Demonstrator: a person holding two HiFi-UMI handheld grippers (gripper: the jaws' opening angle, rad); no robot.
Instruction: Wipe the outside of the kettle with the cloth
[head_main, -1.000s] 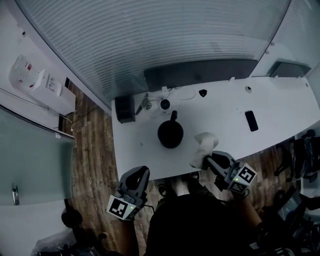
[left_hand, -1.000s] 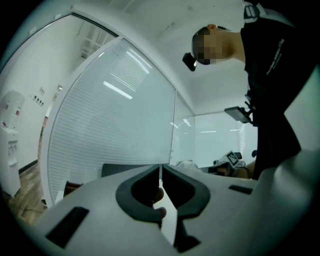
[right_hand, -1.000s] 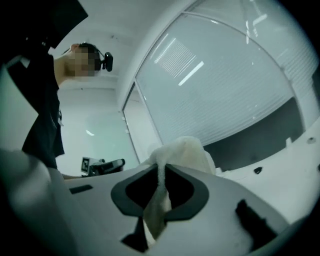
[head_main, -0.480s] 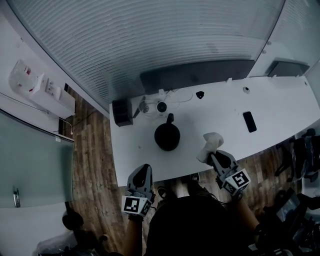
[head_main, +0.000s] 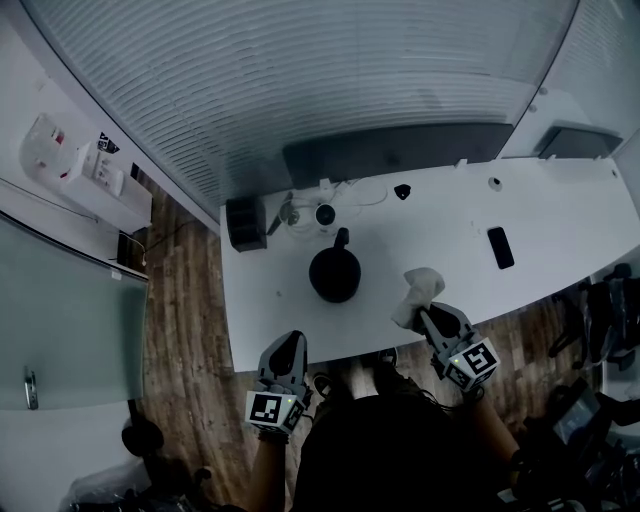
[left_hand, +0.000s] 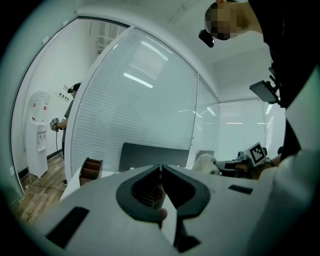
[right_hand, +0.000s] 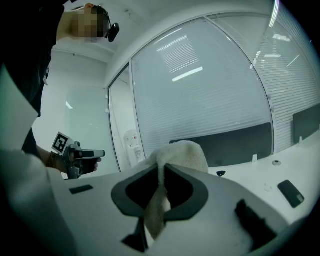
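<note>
The black kettle (head_main: 335, 272) stands on the white table (head_main: 560, 225) with its handle toward the far side. A crumpled white cloth (head_main: 420, 288) hangs over the table's near edge, right of the kettle, and my right gripper (head_main: 424, 312) is shut on it. In the right gripper view the cloth (right_hand: 181, 154) bulges above the closed jaws of that right gripper (right_hand: 162, 168) and trails down between them. My left gripper (head_main: 290, 340) is shut and empty, just off the near edge, below and left of the kettle. The left gripper (left_hand: 161, 167) shows closed jaws in its own view too.
A black phone (head_main: 500, 247) lies at the table's right. A long dark panel (head_main: 395, 150) lines the far edge, with a black box (head_main: 245, 222), a round white device (head_main: 325, 213) and cables by it. A water dispenser (head_main: 85, 175) stands on the wooden floor (head_main: 185, 300), left.
Both grippers have sunk and turned a little near the table's near edge; the cloth stayed in the right one. Over the last half second hardly anything moved.
</note>
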